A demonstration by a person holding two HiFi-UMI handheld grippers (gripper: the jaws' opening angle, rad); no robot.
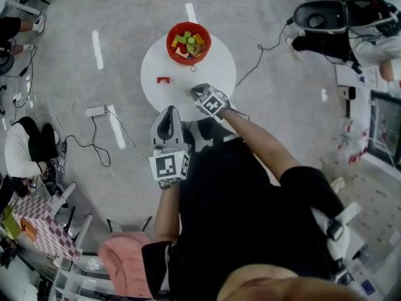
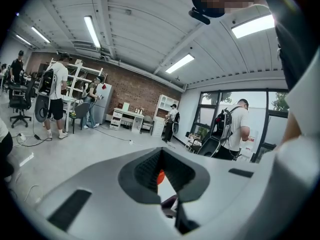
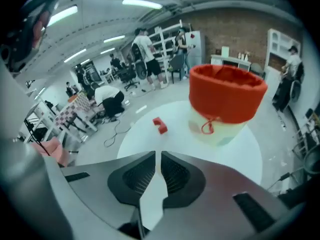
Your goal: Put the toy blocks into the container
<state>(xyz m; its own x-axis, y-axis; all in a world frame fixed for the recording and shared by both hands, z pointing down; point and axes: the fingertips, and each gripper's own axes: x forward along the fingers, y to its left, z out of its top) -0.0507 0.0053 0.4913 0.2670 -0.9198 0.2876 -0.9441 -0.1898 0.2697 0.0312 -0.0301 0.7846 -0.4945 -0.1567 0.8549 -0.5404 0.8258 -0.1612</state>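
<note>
On the round white surface (image 1: 219, 71), the red container (image 1: 170, 41) already holds several toy blocks (image 1: 188, 44), at least one red block (image 1: 163, 79) lies outside it, and the right hand-held gripper (image 1: 195, 91) and the left hand-held gripper (image 1: 168, 110) are both clenched on nothing.

Container (image 3: 227, 96): wall seen as red cloth, matt, soft at the rim, w/ a red cord; lower part pale & smooth. Table (image 3: 235, 154): white top, smooth, faint sheen. Red block (image 3: 159, 125): smooth, hard-looking; plastic or wood can't be told. Left gripper (image 2: 160, 151) & right gripper (image 3: 158, 156): shells seen as matt grey plastic; pads (image 3: 139, 176) dark, finely ribbed, rubber-like. Floor (image 1: 125, 17): grey, smooth, low gloss. Brick wall (image 2: 130, 91): rough.
</note>
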